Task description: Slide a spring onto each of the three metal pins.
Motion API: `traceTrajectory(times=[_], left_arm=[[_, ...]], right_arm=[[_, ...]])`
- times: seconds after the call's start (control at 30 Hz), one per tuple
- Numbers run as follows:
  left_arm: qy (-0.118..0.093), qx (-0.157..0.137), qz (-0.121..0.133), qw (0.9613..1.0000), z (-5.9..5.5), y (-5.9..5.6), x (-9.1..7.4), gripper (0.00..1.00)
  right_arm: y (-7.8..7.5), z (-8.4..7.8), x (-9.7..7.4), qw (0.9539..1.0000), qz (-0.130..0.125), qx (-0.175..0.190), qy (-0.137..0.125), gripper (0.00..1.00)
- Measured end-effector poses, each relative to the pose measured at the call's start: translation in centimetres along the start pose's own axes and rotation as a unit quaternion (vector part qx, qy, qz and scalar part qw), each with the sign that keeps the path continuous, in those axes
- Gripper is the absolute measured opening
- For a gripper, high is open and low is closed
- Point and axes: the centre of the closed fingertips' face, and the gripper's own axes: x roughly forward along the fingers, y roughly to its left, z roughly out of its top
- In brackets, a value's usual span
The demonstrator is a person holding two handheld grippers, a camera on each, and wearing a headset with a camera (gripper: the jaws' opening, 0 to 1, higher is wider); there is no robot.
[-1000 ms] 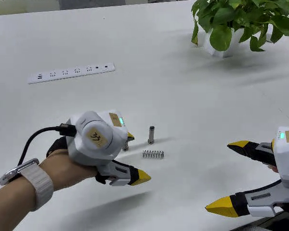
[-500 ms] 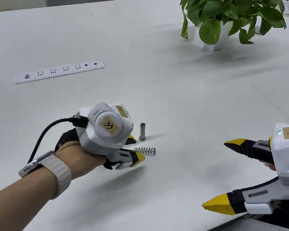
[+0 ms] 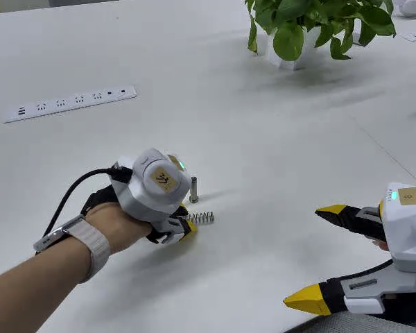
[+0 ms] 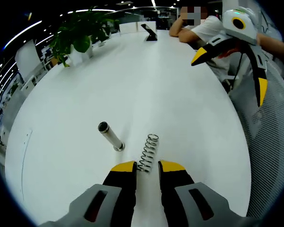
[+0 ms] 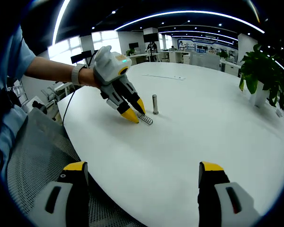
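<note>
One metal pin [image 3: 193, 189] stands upright on the white table [image 3: 263, 159]. A spring [image 3: 201, 218] lies flat just in front of it. My left gripper [image 3: 185, 225] is low on the table, its yellow tips pinched narrowly on the spring's near end. In the left gripper view the spring [image 4: 148, 152] runs out from between the tips of my left gripper [image 4: 147, 166], and the pin [image 4: 110, 135] is to its left. My right gripper [image 3: 315, 257] hangs wide open at the near right edge, holding nothing. The right gripper view shows the left gripper [image 5: 131, 115], the spring [image 5: 145, 118] and the pin [image 5: 155, 104] far ahead.
A white power strip [image 3: 69, 103] lies at the far left. A potted plant [image 3: 312, 24] stands at the far right. A person [image 4: 203, 28] sits at the table's far side in the left gripper view. The table edge runs close under my right gripper.
My left gripper has come down to the spring and narrowed from open onto the spring's end. The head camera has shifted. My right gripper has stayed open at the near right.
</note>
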Motion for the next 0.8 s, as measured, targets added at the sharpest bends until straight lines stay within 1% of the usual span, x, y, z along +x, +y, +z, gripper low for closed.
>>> traceTrajectory(times=[0.07, 0.13, 0.17, 0.33, 0.5, 0.6, 0.63, 0.8], left_arm=[[0.000, -0.002, 0.001, 1.0000, 0.02, 0.02, 0.02, 0.17], [0.000, -0.012, 0.004, 0.9999, -0.02, 0.23, 0.04, 0.16], [0.000, -0.012, 0.003, 0.9999, -0.01, 0.35, 0.10, 0.16], [0.005, -0.009, 0.002, 0.9999, 0.03, 0.38, 0.13, 0.16], [0.024, 0.000, -0.003, 0.9997, -0.09, 0.22, 0.10, 0.14], [0.025, -0.003, -0.004, 0.9997, -0.09, 0.21, 0.05, 0.14], [0.026, -0.001, -0.002, 0.9997, -0.09, 0.20, -0.03, 0.12], [0.027, 0.009, 0.005, 0.9996, -0.13, -0.12, -0.12, 0.11]], right_arm=[[-0.07, -0.03, -0.06, 1.0000, -0.001, 0.001, -0.001, 0.98], [-0.12, -0.11, -0.09, 1.0000, -0.002, 0.001, 0.000, 0.98], [-0.12, -0.12, -0.09, 1.0000, -0.002, 0.000, 0.000, 0.98], [-0.05, 0.09, -0.03, 1.0000, 0.000, 0.000, -0.003, 0.98], [-0.01, 0.30, 0.17, 1.0000, 0.003, -0.002, -0.004, 0.98], [0.06, 0.41, 0.23, 1.0000, 0.004, -0.001, -0.006, 0.98], [0.11, 0.42, 0.25, 1.0000, 0.005, -0.002, -0.006, 0.98], [0.43, 0.38, 0.43, 0.9999, 0.010, -0.004, -0.004, 0.98]])
